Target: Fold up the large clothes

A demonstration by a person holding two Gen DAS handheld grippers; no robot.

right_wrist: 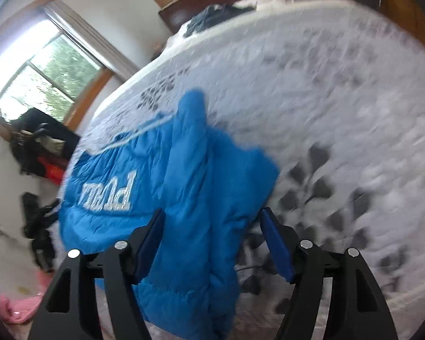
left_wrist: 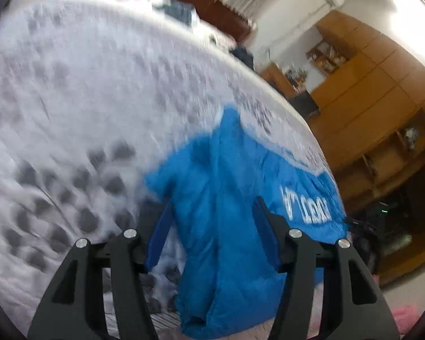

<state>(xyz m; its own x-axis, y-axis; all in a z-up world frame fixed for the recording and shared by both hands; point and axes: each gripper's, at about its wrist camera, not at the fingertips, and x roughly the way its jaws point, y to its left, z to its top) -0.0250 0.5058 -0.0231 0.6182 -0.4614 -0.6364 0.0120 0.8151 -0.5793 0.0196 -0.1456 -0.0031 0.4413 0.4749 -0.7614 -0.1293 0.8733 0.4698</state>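
Observation:
A bright blue padded jacket [left_wrist: 226, 187] with white lettering lies bunched near the bed's edge, on a white quilt with grey leaf shapes. My left gripper [left_wrist: 214, 226] is open, and a raised fold of the jacket runs between its blue-padded fingers [left_wrist: 160, 235]. The right wrist view shows the same jacket [right_wrist: 189, 187] from the other side. My right gripper [right_wrist: 212, 240] is open too, its jaws wide apart with a thick hanging fold between them. Neither gripper's pads press on the cloth. Both views are motion-blurred.
The quilted bed [left_wrist: 85, 99] fills most of both views, with dark clothes piled at its far end [right_wrist: 212, 17]. Wooden cabinets [left_wrist: 368, 107] stand beside the bed. A window [right_wrist: 42, 76] and dark bags [right_wrist: 39, 144] are on the other side. Pink cloth [right_wrist: 17, 308] lies on the floor.

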